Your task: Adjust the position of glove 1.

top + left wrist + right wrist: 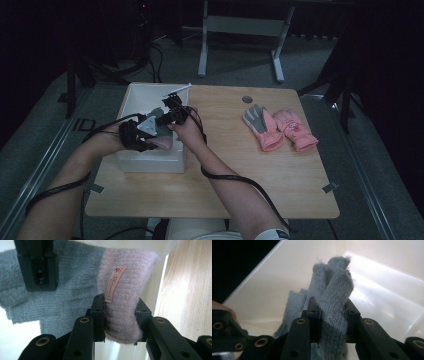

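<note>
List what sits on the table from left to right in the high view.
White box → left gripper → knit glove → right gripper → grey-palmed pink glove → pink glove.

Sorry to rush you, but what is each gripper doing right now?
Left gripper: shut on the glove's pink cuff.
Right gripper: shut on the same glove's grey finger end, over the white box.

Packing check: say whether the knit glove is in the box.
Partly in: knit glove hangs over the box, held by both grippers.
</note>
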### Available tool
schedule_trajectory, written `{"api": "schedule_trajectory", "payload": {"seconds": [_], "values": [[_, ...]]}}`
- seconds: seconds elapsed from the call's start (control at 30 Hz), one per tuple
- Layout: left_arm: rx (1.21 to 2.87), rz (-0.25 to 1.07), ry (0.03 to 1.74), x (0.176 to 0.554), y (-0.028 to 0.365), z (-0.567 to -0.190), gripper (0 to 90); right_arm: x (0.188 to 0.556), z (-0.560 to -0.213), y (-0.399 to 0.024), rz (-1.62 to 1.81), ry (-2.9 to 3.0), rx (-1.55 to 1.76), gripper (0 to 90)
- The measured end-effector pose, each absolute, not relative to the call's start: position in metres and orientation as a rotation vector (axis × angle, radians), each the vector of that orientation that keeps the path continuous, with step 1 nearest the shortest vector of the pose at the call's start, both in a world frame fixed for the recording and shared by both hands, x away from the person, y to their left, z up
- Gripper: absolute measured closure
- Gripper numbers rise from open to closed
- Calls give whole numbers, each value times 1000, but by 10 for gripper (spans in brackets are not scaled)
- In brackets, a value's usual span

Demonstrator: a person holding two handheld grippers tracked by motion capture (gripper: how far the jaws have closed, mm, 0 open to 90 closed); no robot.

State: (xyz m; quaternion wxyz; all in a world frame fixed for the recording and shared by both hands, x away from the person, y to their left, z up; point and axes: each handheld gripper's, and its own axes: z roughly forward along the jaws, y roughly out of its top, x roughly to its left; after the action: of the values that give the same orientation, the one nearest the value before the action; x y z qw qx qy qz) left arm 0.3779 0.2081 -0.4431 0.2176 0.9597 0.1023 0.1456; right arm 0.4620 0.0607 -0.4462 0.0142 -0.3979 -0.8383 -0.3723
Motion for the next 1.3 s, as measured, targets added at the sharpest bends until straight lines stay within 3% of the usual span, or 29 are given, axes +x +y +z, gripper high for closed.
{"api": "schedule_trajectory", "payload": {"seconds": [0.17, 0.4, 0.5, 0.63, 0.77, 0.97, 1.3], "values": [[2758, 436, 281, 386, 202, -454, 666, 463, -445, 65, -1115, -2677, -1295, 614], [2934, 394, 271, 395, 190, -470, 632, 468, -437, 54, -1169, -2677, -1363, 567], [2956, 375, 304, 397, 186, -470, 515, 469, -431, 42, -1212, -2640, -1363, 561], [2897, 397, 352, 393, 188, -466, 381, 468, -424, 29, -1269, -2609, -1341, 548], [2811, 450, 409, 390, 195, -456, 346, 462, -414, 12, -1341, -2579, -1316, 548], [2731, 504, 501, 388, 199, -441, 349, 449, -402, -11, -1398, -2605, -1255, 548], [2564, 456, 526, 383, 179, -418, 355, 432, -404, -52, -1396, -2672, -1217, 551]]}}
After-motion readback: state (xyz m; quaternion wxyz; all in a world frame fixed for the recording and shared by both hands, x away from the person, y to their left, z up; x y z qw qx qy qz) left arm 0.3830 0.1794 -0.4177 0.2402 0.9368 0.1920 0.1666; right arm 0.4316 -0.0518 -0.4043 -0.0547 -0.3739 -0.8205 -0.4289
